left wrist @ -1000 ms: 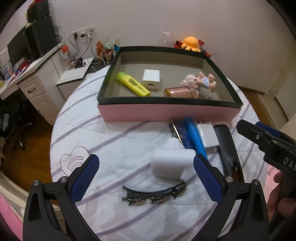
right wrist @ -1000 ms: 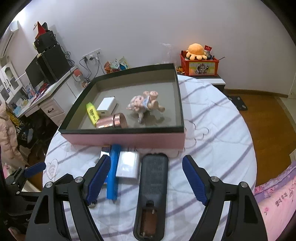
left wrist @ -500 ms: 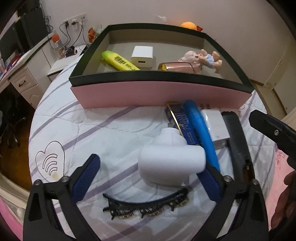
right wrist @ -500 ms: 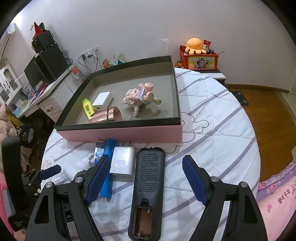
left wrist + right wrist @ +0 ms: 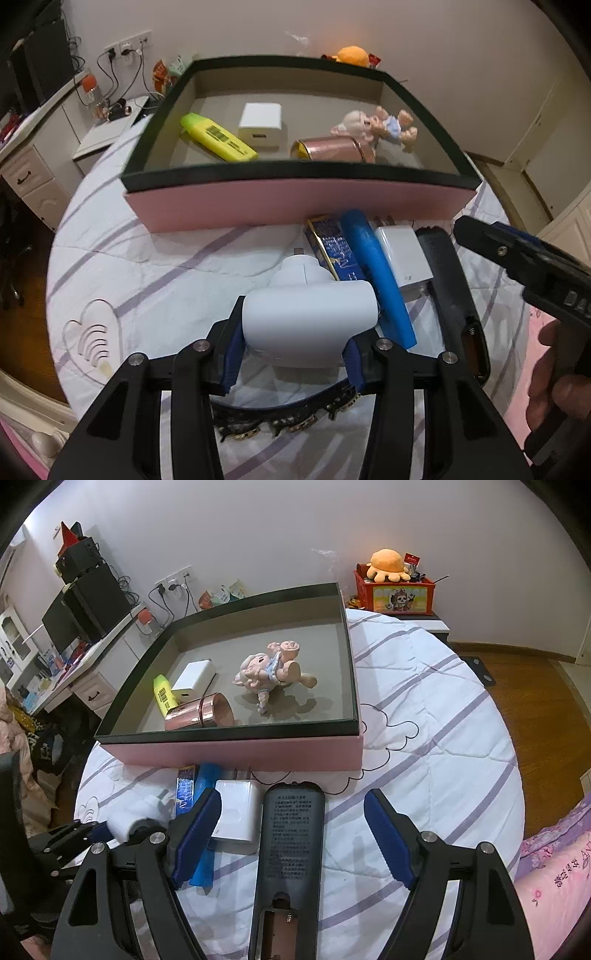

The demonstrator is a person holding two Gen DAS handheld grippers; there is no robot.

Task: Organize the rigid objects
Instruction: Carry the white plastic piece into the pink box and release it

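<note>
My left gripper [image 5: 295, 347] is closing its jaws on a white plug adapter [image 5: 310, 314] that lies on the striped bedcover; both blue pads press its sides. A black hair clip [image 5: 280, 417] lies just under it. To its right lie a blue-gold packet [image 5: 332, 247], a blue tube [image 5: 373, 269], a white charger [image 5: 402, 254] and a black remote [image 5: 288, 856]. My right gripper [image 5: 291, 808] hangs open over the remote, its pads apart from it. The pink box [image 5: 295, 203] behind holds a yellow highlighter [image 5: 218, 138], a white block [image 5: 260, 122], a rose-gold tin [image 5: 332, 149] and a doll [image 5: 376, 123].
The round bed's edge [image 5: 491, 716] drops to a wooden floor [image 5: 535, 686] on the right. A desk with drawers [image 5: 26, 177] stands at the left. A red crate with an orange plush [image 5: 391, 565] sits behind the box. Pink bedding [image 5: 554, 878] lies at the right.
My left gripper came down and forward over the white adapter, and its jaws went from wide open to pressing on it. The right gripper stayed open over the remote.
</note>
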